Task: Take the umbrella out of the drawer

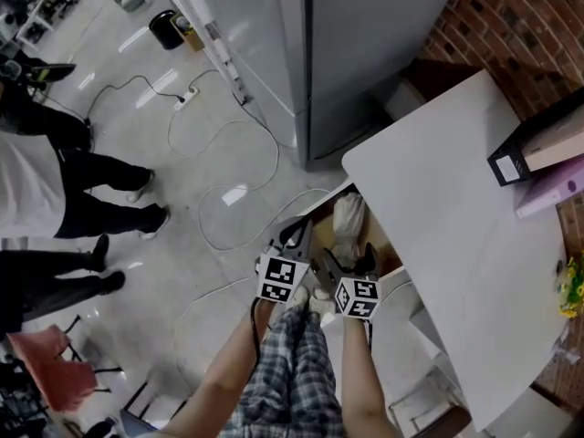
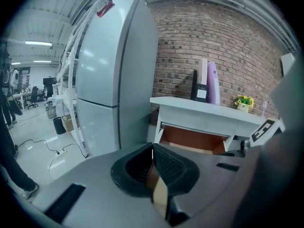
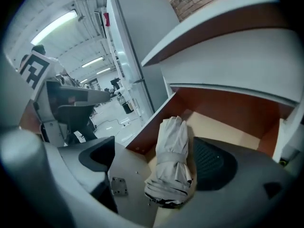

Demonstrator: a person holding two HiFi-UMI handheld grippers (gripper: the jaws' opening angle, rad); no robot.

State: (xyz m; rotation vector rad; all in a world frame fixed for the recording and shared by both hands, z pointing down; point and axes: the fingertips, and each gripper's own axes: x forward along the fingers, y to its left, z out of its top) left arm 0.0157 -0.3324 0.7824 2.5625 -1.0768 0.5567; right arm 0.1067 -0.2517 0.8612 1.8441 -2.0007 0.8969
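Note:
A folded light-grey umbrella (image 3: 172,163) lies in the open wooden drawer (image 3: 223,122) under the white desk (image 1: 447,235). In the head view the umbrella (image 1: 348,219) lies lengthwise in the drawer (image 1: 388,249). My right gripper (image 3: 156,170) is open, its jaws on either side of the umbrella's near end and not closed on it. In the head view that right gripper (image 1: 349,265) is at the drawer's front. My left gripper (image 2: 154,167) is shut with nothing in it. This left gripper (image 1: 294,237) hangs just left of the drawer, which its own view shows from afar (image 2: 192,140).
A tall grey fridge (image 1: 365,53) stands beyond the desk. Cables (image 1: 228,199) run over the floor, and people (image 1: 64,190) stand at the left. Binders (image 1: 547,153) and yellow flowers (image 1: 573,286) sit on the desk by the brick wall. A red chair (image 1: 50,363) is near left.

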